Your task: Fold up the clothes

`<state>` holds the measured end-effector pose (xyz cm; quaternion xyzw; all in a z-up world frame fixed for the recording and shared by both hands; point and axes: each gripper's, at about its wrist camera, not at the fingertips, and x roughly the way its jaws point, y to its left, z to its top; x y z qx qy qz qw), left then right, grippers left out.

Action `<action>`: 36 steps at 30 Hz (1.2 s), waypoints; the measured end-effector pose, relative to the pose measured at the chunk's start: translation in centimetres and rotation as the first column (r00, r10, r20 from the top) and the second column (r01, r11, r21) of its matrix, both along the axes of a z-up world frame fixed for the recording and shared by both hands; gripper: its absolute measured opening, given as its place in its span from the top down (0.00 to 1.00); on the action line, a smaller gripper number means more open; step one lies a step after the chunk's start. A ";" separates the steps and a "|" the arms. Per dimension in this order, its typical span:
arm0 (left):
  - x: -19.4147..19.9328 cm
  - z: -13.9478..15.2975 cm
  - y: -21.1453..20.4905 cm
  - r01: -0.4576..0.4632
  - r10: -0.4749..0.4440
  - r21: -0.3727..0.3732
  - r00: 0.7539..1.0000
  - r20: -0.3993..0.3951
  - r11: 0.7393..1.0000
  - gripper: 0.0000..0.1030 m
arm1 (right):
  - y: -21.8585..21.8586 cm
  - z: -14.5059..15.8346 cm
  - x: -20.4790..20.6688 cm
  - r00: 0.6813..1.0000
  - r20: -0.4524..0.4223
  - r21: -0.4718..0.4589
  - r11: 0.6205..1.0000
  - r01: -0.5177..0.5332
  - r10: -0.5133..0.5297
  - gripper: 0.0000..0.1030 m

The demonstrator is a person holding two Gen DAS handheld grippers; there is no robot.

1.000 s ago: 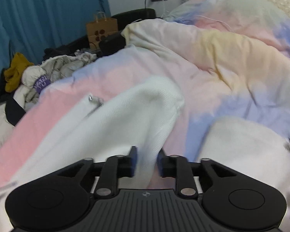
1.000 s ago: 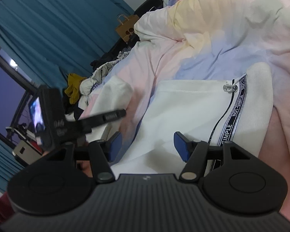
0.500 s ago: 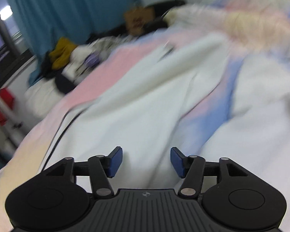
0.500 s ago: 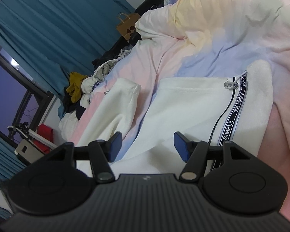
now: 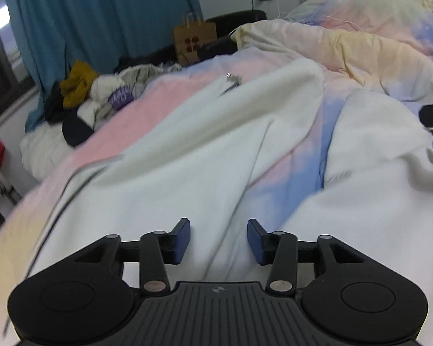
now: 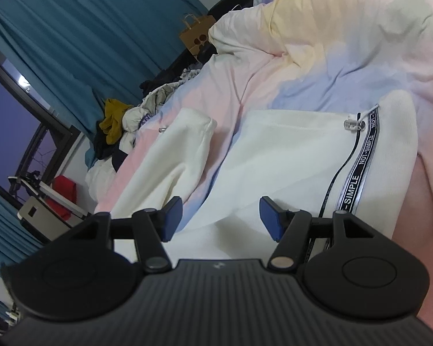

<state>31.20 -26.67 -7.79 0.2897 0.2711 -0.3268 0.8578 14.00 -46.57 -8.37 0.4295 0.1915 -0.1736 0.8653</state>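
Two black grippers (image 5: pixel 218 240) (image 6: pixel 220 216) — blue pads (image 5: pixel 182 240), ribbed bodies, silver pivot screws

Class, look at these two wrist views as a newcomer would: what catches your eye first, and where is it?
White trousers with a black NOT-SIMPLE side stripe lie spread on the pastel duvet, legs apart. At the bed's far edge sits a clothes pile with a mustard garment on top, before teal curtains.

1. Left wrist view: low and close over the white trousers (image 5: pixel 205 155) on the bed (image 5: pixel 389 54), angled down, facing the curtain (image 5: pixel 101 20).
2. Right wrist view: close, tilted, same direction.
3. Shared: trousers, curtain, paper bag (image 6: pixel 194 36).
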 end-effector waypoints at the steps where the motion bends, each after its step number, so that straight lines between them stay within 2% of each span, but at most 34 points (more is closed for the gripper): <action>1: 0.2 -0.3 -0.8 0.009 -0.009 0.012 1.000 0.008 1.000 0.54 | 0.0 -0.1 0.0 1.000 -0.003 0.001 1.000 -0.001 0.001 0.39; 3: 0.9 -1.2 -2.2 0.012 -0.013 0.047 1.000 0.010 0.999 0.59 | 0.0 -0.2 0.1 1.000 -0.007 0.002 1.000 -0.003 0.003 0.39; 4: 1.3 -1.7 -2.7 0.013 -0.014 0.068 1.000 0.007 0.998 0.74 | 0.0 -0.2 0.1 1.000 -0.009 0.001 1.000 -0.003 0.003 0.39; 5: 1.4 -1.8 -2.9 0.008 -0.009 0.071 1.000 0.006 0.997 0.94 | 0.0 -0.3 0.2 1.000 -0.011 0.000 1.000 -0.003 0.003 0.39; 8: 1.3 -1.0 -2.8 -0.021 0.021 0.017 1.000 -0.006 1.000 0.96 | 0.0 -0.5 0.5 1.000 -0.019 0.002 1.000 -0.011 0.011 0.39; 12: -0.5 2.3 0.0 -0.026 0.024 -0.169 1.000 -0.017 0.985 0.96 | -0.1 -0.5 0.5 1.000 -0.014 0.013 1.000 -0.007 0.007 0.39; 14: -1.9 3.2 1.4 -0.024 0.022 -0.218 1.000 -0.012 0.976 0.96 | -0.3 -0.5 0.5 1.000 -0.002 0.025 1.000 -0.006 0.006 0.39; 18: -4.5 2.4 3.0 -0.035 0.033 -0.247 0.999 -0.015 0.968 0.96 | -1.3 -0.7 1.4 0.998 0.047 0.087 0.996 -0.034 0.030 0.39; 23: -5.9 0.3 3.3 -0.038 0.041 -0.256 0.999 0.004 0.966 0.96 | -5.0 -1.1 6.5 0.984 0.127 0.245 0.957 -0.157 0.129 0.39; 24: -6.0 0.0 3.3 -0.042 0.044 -0.266 0.999 0.002 0.963 0.96 | -5.9 -1.0 7.6 0.979 0.142 0.255 0.950 -0.180 0.148 0.39; 26: -5.9 -0.7 3.5 -0.044 0.046 -0.283 0.999 0.000 0.958 0.96 | -7.5 -0.3 9.8 0.968 0.160 0.216 0.950 -0.224 0.192 0.40; 27: -5.9 -1.0 3.6 -0.044 0.045 -0.287 0.999 -0.001 0.957 0.96 | -8.2 -0.1 11.0 0.966 0.151 0.196 0.951 -0.239 0.211 0.40; 29: -5.6 -1.8 3.9 -0.051 0.049 -0.298 0.999 -0.013 0.953 0.96 | -9.0 -0.7 12.8 0.980 0.066 0.165 0.967 -0.196 0.188 0.40; 32: -5.6 -2.5 4.3 -0.054 0.053 -0.305 0.999 -0.013 0.951 0.96 | -9.5 -3.6 15.2 0.983 -0.004 0.220 0.959 -0.180 0.186 0.40; 33: -5.6 -2.6 4.3 -0.056 0.054 -0.306 0.998 -0.012 0.950 0.96 | -9.5 -4.3 15.9 0.981 -0.017 0.229 0.956 -0.183 0.192 0.40; 36: -5.3 -2.7 4.5 -0.074 0.066 -0.322 0.997 -0.035 0.944 0.96 | -8.8 -4.6 17.2 0.980 -0.012 0.178 0.965 -0.192 0.197 0.39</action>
